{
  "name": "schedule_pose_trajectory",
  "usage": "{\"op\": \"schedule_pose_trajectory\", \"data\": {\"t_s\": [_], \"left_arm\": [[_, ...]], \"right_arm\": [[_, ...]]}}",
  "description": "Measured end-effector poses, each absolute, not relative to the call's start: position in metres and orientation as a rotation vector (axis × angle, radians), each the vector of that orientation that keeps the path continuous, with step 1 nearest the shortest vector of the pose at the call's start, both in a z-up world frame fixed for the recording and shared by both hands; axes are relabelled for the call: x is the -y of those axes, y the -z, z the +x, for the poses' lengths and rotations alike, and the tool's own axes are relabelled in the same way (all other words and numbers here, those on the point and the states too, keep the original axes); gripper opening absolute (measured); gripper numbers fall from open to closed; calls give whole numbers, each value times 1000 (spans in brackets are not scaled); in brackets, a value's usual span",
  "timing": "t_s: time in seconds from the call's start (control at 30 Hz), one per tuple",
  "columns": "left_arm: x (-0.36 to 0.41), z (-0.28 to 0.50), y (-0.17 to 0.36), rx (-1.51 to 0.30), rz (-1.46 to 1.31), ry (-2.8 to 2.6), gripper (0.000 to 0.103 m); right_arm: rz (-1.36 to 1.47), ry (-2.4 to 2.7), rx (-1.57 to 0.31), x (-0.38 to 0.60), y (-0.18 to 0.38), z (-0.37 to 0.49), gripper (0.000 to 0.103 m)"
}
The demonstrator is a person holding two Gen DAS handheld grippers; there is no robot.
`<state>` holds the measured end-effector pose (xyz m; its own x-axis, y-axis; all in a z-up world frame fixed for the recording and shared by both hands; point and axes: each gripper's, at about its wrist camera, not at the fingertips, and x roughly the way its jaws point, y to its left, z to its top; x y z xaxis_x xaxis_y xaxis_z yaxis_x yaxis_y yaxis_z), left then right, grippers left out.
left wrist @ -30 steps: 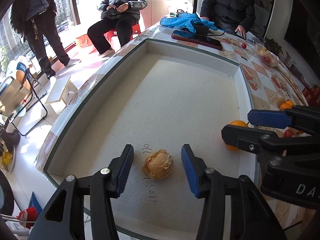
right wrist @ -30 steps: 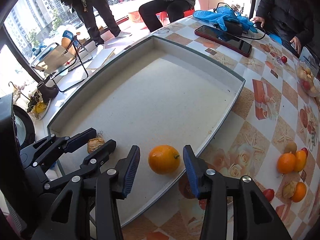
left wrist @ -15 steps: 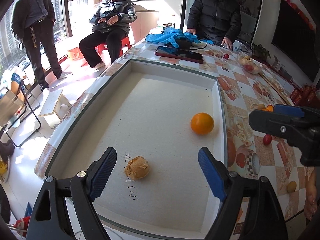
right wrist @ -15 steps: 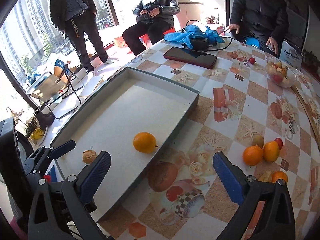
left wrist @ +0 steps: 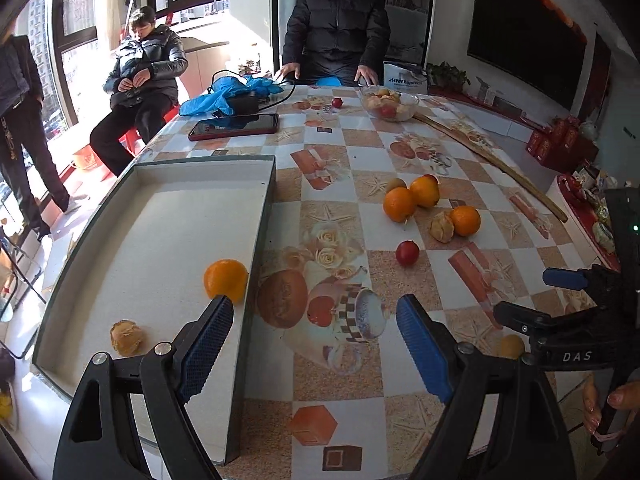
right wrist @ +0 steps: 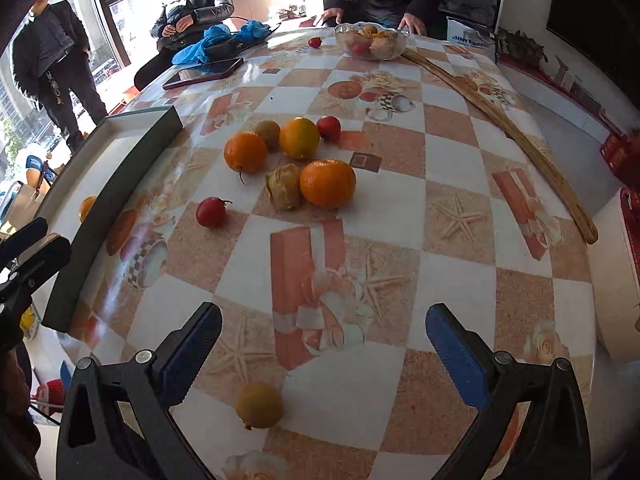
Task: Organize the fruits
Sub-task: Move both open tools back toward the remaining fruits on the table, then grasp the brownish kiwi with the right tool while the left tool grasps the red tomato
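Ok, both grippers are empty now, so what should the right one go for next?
Probably lower the right gripper onto the small yellow-brown fruit by its left finger: its jaws stand wide open and empty, and that fruit lies loose on the table, outside the tray.

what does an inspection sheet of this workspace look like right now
surface: table, patterned cloth
job's things: tray holds an orange and a walnut; fruit pile and a yellow fruit loose on the cloth
clutter: phone, blue cloth, fruit bowl, long stick
grippers: left tongs open, empty; right tongs open, empty
cables: black cable by the blue cloth
surroundings: seated and standing people, windows
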<state>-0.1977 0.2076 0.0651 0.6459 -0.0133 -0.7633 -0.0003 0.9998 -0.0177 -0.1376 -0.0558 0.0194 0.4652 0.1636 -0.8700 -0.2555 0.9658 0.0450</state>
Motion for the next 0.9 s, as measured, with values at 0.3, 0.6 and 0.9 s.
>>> {"op": "schedule_pose_trajectory", "data": {"t_s": [0.3,0.6,0.9], "left_arm": [[-175,-181,-38,-933,49,11,86],[-156,-150,-27,-969,75,20,86],[-133,-114,-9,-984,88,3,86]], "right_arm": [[-197,-319,-974,43,-5,-180,103],[-223,-354,-937,30,3,-181,68],[-126,-210,-899,83,0,-145,27]]}}
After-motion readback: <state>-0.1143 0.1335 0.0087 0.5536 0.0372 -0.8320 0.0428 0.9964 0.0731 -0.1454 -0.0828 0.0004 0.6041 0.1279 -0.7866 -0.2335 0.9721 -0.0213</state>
